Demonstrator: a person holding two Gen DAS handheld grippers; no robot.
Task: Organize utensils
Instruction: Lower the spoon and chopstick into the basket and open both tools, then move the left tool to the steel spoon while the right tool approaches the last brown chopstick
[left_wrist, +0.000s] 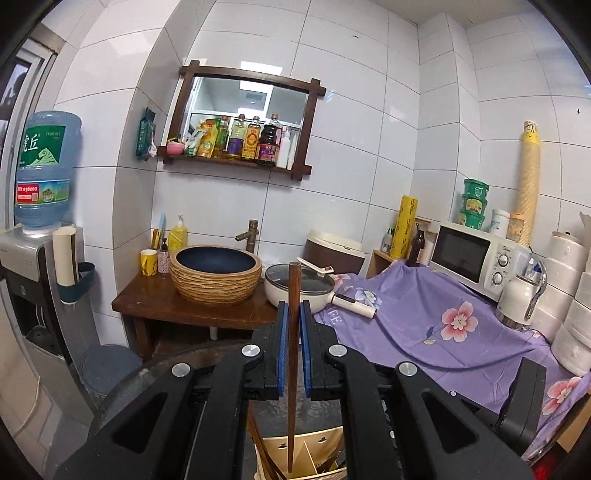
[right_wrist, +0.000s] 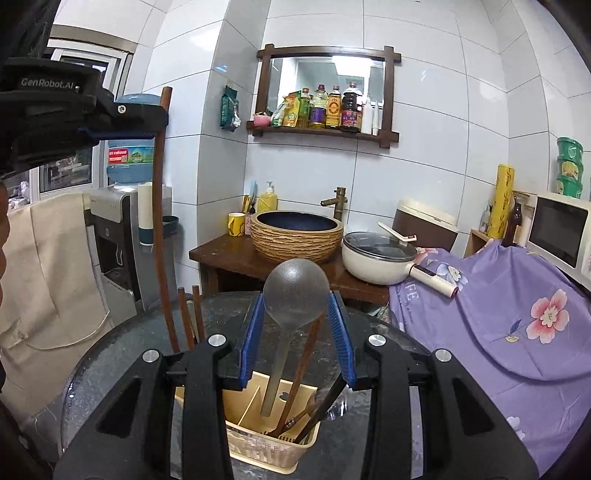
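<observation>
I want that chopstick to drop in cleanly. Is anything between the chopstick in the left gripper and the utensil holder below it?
Nothing visible blocks it. The chopstick, clamped in the left gripper, hangs with its tip at the utensil holder, beside other chopsticks already leaning inside.

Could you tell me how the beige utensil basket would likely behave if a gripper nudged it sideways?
The basket looks like thin plastic, so probably light and apt to slide. The tall ladle standing in it likely makes it top-heavy, so it may tip.
</observation>
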